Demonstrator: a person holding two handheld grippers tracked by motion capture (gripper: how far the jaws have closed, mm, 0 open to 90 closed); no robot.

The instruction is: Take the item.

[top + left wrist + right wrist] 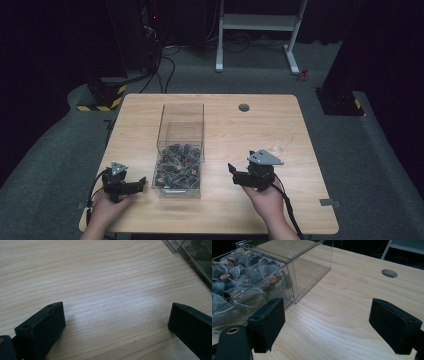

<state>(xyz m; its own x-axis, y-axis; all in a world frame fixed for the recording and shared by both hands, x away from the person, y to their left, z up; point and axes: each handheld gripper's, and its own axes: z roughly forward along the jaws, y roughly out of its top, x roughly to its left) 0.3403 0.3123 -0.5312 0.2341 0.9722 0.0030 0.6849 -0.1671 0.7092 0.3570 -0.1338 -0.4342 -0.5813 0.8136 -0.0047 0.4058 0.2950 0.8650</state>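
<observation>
A clear plastic box (181,131) stands in the middle of the wooden table (235,210). Its near compartment holds several tea bags (177,170); the far compartment looks bare. My left gripper (139,183) rests low at the box's left, open, nothing between its jaws. The left gripper view has the open left gripper (117,315) over bare wood, with the box corner (192,255) at top right. My right gripper (236,175) sits right of the box, open and holding nothing. In the right gripper view, the right gripper (327,320) faces the box wall (312,267) and the tea bags (237,287).
A clear glass (281,139) stands on the table beyond my right gripper. A round cable hole (244,107) (389,273) lies near the far edge. Beyond the table are a white desk frame (257,30), cables and dark floor.
</observation>
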